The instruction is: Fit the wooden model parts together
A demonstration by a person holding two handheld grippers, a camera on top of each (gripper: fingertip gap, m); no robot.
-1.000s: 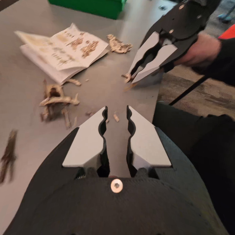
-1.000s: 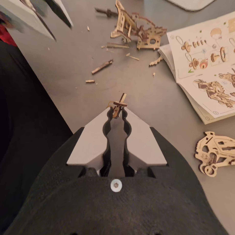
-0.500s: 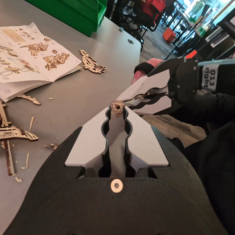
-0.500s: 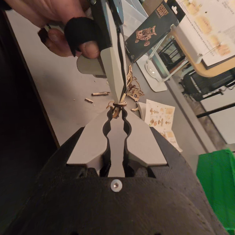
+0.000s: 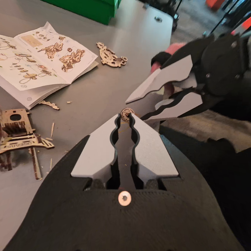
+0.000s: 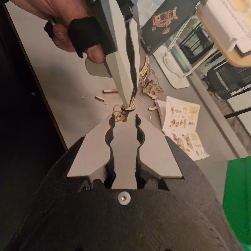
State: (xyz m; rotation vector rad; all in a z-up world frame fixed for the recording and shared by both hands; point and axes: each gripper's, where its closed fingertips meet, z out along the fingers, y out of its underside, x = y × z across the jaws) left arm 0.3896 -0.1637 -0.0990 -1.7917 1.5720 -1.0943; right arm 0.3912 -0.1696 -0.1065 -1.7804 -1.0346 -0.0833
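Above the grey surface (image 5: 95, 88), the left tool (image 5: 124, 115) clamps a small wooden wheel (image 5: 125, 113) while the right tool (image 6: 123, 117) stands apart just beside it.

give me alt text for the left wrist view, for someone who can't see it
The left gripper pinches a small round wooden wheel part at its fingertips above a grey table. The open right gripper sits close on the right; an open instruction booklet lies left.

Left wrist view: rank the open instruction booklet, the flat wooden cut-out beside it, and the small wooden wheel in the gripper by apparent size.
1. Open instruction booklet, largest.
2. Flat wooden cut-out.
3. Small wooden wheel, pinched at the left gripper tips; it looks smallest despite being nearest.
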